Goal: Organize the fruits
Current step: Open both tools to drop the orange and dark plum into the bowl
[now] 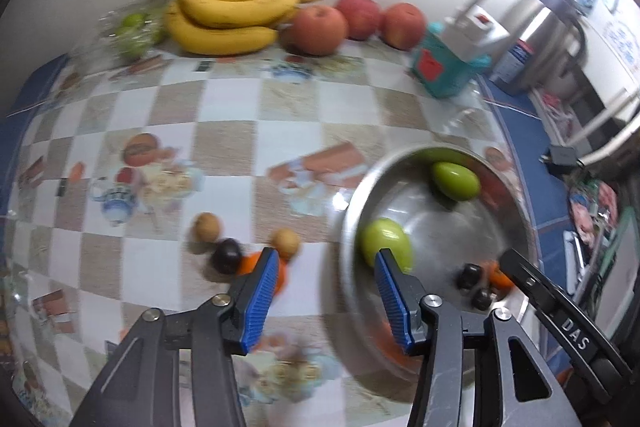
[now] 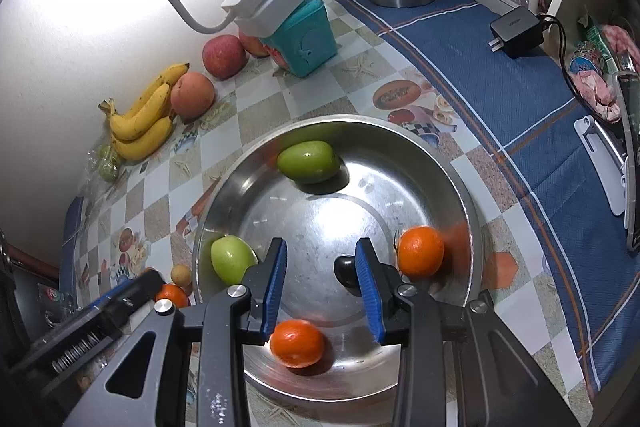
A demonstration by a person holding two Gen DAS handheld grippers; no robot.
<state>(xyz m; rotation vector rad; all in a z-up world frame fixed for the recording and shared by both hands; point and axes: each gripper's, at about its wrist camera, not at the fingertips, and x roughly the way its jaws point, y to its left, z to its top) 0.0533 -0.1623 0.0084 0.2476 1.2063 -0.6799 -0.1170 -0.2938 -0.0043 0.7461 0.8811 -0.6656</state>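
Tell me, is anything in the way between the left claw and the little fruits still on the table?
Nothing visible blocks them. The left claw hangs open above the table, and the dark fruit, the two small brown fruits and the orange lie in the open just past its fingertips, left of the metal bowl.

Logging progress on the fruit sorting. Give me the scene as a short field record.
bowl: steel bowl on the checked tablecloth
in bowl: two green fruits, two oranges, dark plum
outside bowl: small brown fruits, dark fruit
by wall: bananas, apples
left gripper: open, empty
right gripper: open, empty
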